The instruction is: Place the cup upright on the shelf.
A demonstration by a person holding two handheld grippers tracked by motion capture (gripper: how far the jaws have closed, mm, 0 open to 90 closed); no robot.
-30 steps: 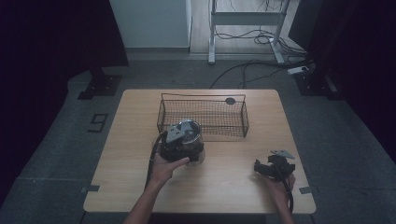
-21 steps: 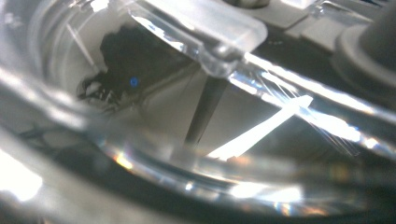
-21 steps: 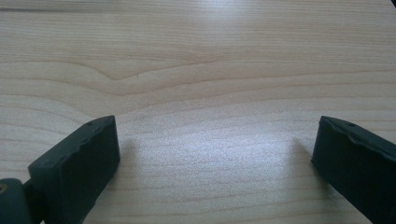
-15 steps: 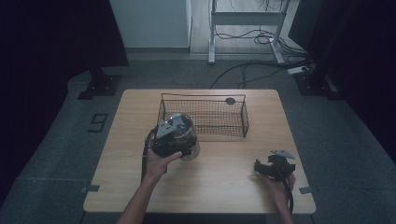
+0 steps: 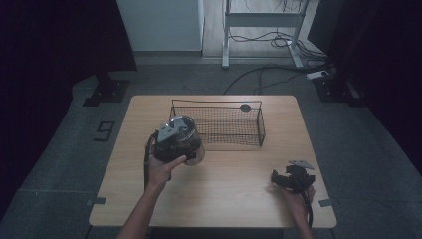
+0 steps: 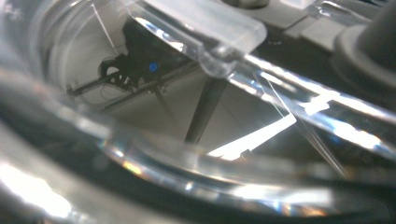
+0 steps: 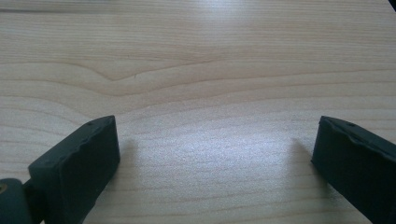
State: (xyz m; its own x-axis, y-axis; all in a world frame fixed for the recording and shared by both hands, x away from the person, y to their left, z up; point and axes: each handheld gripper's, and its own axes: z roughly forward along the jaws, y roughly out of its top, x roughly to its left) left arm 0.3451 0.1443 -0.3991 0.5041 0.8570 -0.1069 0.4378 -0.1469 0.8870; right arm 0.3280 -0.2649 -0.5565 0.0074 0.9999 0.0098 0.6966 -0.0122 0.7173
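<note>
The left gripper [image 5: 174, 142] has carried the clear glass jar [image 5: 186, 137] up and leftward over the last second — it now hangs above the table [image 5: 224, 199], just in front of the wire basket [image 5: 219, 124]'s left end, apparently bound for it. Its jaws grasp the jar's rim. The jar tilts, its long axis leaning, mouth toward the camera. The right gripper [image 7: 215, 172] rests wide apart, empty.

Left gripper [image 5: 174, 142] jaws hidden behind blurred clear container [image 6: 196, 154], small dark basket item [image 5: 245, 107] unidentifiable

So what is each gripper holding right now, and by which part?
The left gripper carries a clear jar; the grip point cannot be told. The right gripper is open, holding nothing.
</note>
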